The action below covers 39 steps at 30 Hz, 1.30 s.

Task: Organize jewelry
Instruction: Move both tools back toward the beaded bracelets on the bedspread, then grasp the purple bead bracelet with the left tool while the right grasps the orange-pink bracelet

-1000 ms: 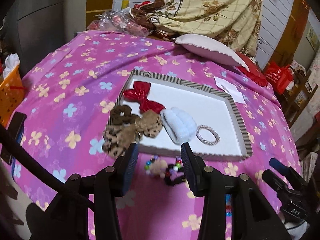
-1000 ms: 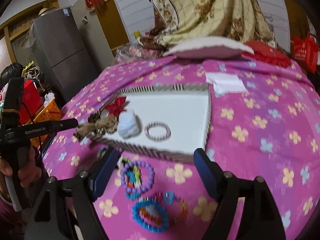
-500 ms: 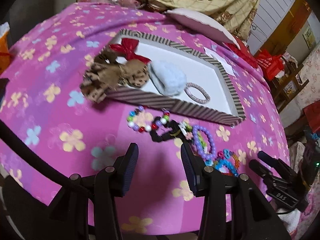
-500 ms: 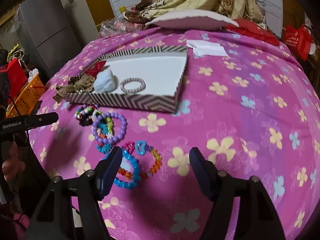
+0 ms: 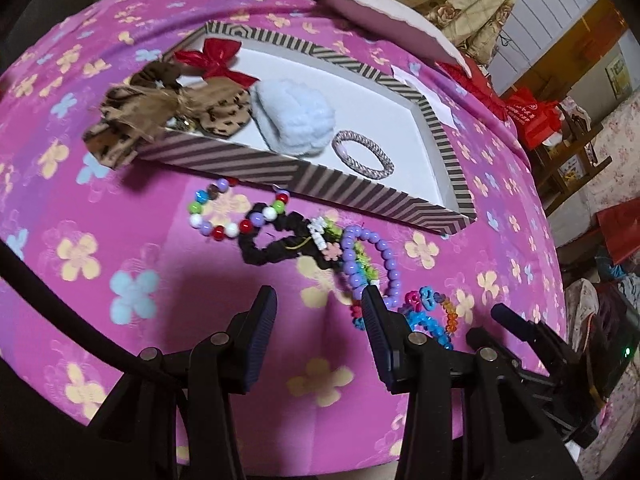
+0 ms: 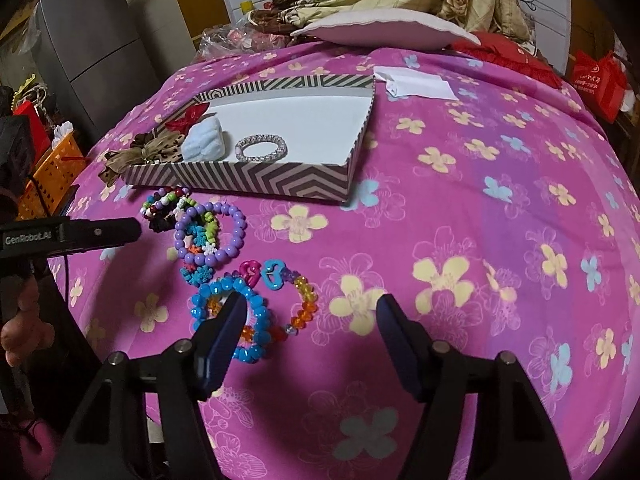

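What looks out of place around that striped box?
The leopard-print bow hangs over the striped box's near-left corner instead of lying inside. Several bead bracelets, such as the purple one, lie tangled on the bedspread outside it.

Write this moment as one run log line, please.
left gripper: open, empty | right gripper: open, jaws just closing, empty | blue bead bracelet: on pink flowered cloth | striped tray: silver ring bracelet inside

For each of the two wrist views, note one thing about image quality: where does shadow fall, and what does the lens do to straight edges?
Left wrist view: a dark shadow spreads over the pink bedspread just ahead of the left gripper; the striped tray bows with fisheye curvature. Right wrist view: shadow pools around the right gripper at the bottom, corners vignette to black, and the bed bulges like a dome.
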Motion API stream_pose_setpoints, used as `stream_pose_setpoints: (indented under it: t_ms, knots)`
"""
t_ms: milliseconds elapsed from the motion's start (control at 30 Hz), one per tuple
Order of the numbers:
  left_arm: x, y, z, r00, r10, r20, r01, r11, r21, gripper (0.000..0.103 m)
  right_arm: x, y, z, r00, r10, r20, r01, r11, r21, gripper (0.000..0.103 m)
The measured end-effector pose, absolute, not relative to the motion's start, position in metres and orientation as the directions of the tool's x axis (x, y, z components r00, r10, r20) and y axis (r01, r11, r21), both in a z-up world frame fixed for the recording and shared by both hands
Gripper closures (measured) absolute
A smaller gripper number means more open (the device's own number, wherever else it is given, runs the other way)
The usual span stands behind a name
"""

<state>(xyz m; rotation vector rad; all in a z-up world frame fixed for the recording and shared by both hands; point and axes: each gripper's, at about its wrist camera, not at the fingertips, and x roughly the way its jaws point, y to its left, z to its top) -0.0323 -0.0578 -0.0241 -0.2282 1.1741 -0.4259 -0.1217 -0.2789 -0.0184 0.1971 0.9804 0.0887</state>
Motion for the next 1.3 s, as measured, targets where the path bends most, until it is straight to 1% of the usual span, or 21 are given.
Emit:
stream_pose_setpoints:
  t_ms: [233,267,367,400,467,533,567,700,733,767,800,833,867,967,1167,1300]
  knots:
    - [-0.026,-0.075,-0.034,0.283,-0.448,-0.848,0.182,0.893,-0.412,0.039,-0.121,-0.285,-0.023,0.547,0.16,-0.822,0.015,0.98,0.201,0.032]
    - [-0.025,-0.077,-0.036,0.275,-0.451,-0.849,0.18,0.892,-0.415,0.039,-0.12,-0.285,-0.023,0.545,0.16,-0.823,0.011,0.98,0.197,0.034]
    - [-0.022,-0.082,-0.04,0.263,-0.45,-0.853,0.172,0.892,-0.418,0.039,-0.116,-0.283,-0.027,0.535,0.164,-0.829,-0.002,0.981,0.193,0.042]
    - [-0.022,-0.083,-0.041,0.264,-0.446,-0.855,0.171,0.894,-0.413,0.039,-0.114,-0.282,-0.028,0.528,0.163,-0.834,-0.007,0.982,0.188,0.047]
    - [-0.021,-0.087,-0.044,0.259,-0.439,-0.86,0.172,0.897,-0.407,0.042,-0.109,-0.279,-0.031,0.516,0.154,-0.843,-0.021,0.986,0.168,0.053]
    - [-0.021,-0.089,-0.045,0.254,-0.437,-0.863,0.172,0.898,-0.404,0.047,-0.105,-0.274,-0.032,0.508,0.146,-0.849,-0.042,0.989,0.145,0.056]
    - [-0.02,-0.09,-0.046,0.254,-0.432,-0.865,0.171,0.901,-0.4,0.049,-0.102,-0.27,-0.033,0.502,0.139,-0.854,-0.056,0.99,0.128,0.059]
    - [-0.018,-0.092,-0.05,0.249,-0.416,-0.875,0.169,0.908,-0.384,0.057,-0.091,-0.26,-0.04,0.478,0.08,-0.875,-0.089,0.995,0.042,0.069]
    - [-0.018,-0.093,-0.05,0.251,-0.413,-0.875,0.169,0.909,-0.38,0.06,-0.089,-0.258,-0.04,0.482,0.071,-0.873,-0.099,0.995,0.026,0.069]
    - [-0.017,-0.093,-0.05,0.257,-0.407,-0.877,0.172,0.912,-0.373,0.062,-0.088,-0.256,-0.04,0.481,0.071,-0.874,-0.109,0.994,0.021,0.073]
    - [-0.017,-0.094,-0.05,0.257,-0.402,-0.879,0.177,0.914,-0.366,0.066,-0.087,-0.253,-0.04,0.481,0.075,-0.874,-0.125,0.992,0.017,0.078]
    - [-0.017,-0.095,-0.051,0.255,-0.398,-0.881,0.183,0.915,-0.36,0.07,-0.087,-0.252,-0.039,0.481,0.074,-0.873,-0.138,0.99,0.008,0.08]
    - [-0.017,-0.095,-0.051,0.256,-0.391,-0.884,0.189,0.917,-0.351,0.073,-0.087,-0.25,-0.039,0.482,0.073,-0.873,-0.149,0.989,0.0,0.083]
    - [-0.018,-0.091,-0.05,0.261,-0.39,-0.883,0.197,0.917,-0.347,0.073,-0.089,-0.244,-0.039,0.485,0.064,-0.872,-0.171,0.985,-0.023,0.092]
    - [-0.023,-0.067,-0.035,0.27,-0.415,-0.869,0.205,0.906,-0.37,0.073,-0.093,-0.249,-0.029,0.499,0.06,-0.864,-0.159,0.987,-0.024,0.093]
    - [-0.028,-0.052,-0.018,0.289,-0.421,-0.86,0.215,0.904,-0.371,0.073,-0.098,-0.255,-0.005,0.536,0.066,-0.841,-0.152,0.988,-0.019,0.093]
